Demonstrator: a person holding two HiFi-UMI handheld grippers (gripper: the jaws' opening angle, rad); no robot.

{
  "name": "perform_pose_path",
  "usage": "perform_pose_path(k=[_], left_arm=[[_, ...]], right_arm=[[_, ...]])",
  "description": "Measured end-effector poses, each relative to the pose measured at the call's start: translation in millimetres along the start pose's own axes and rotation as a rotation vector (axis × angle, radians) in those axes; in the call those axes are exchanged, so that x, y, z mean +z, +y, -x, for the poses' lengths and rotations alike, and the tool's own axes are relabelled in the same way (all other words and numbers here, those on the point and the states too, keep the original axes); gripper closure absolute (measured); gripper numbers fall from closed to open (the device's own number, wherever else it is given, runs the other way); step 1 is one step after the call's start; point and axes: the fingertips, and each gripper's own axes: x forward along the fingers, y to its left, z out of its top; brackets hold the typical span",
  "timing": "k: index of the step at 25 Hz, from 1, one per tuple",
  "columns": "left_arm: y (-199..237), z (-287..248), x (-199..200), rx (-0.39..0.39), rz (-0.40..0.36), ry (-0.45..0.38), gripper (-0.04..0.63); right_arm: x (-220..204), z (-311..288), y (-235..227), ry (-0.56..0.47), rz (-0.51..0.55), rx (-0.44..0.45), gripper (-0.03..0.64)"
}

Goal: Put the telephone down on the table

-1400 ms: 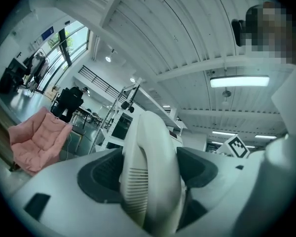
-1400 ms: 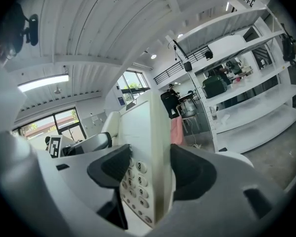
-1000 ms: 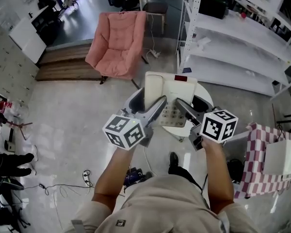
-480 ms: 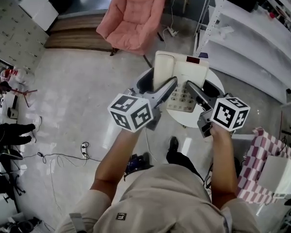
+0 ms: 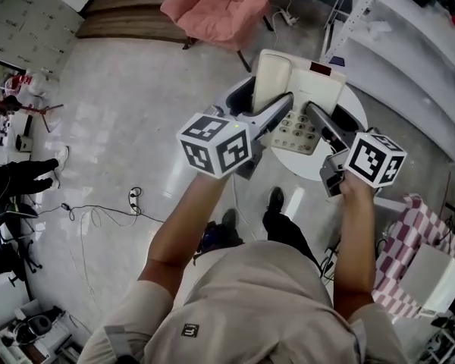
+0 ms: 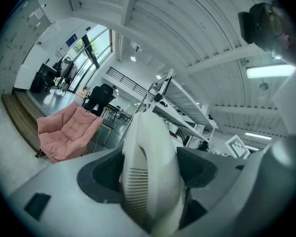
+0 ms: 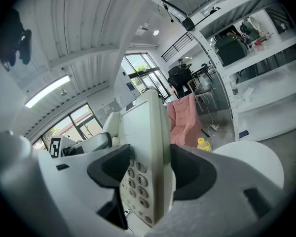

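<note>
Phone (image 5: 303, 101) is over the table (image 5: 303, 164), pinched from both sides. You can't tell whether its base touches the top; probably not yet.

Left gripper (image 5: 279, 111) is clamped on the handset (image 6: 150, 172), which lies in its cradle. Right gripper (image 5: 321, 124) is clamped on the phone's body edge beside the keypad (image 7: 138, 191).

To do this well:
- Lower both grippers together and keep the phone level, so the handset doesn't slip out of its cradle.
- Aim for the table's middle, with no corner hanging over the rim.
- Spread the jaws only once the base feels flat on the table, then back straight out so you don't drag it.

Writing: key digits 3, 5, 6, 8 and 9 read in the right gripper view. No brand is legible. The dark display (image 5: 321, 68) shows nothing readable.
</note>
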Motion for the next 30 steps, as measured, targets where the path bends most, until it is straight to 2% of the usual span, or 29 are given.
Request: perform_pose_path(k=[30], left_arm=[[86, -94, -107, 0.062, 0.118, 0.172, 0.255]], right_arm=[[-65, -73, -131, 0.150, -0.177, -0.036, 0.373]])
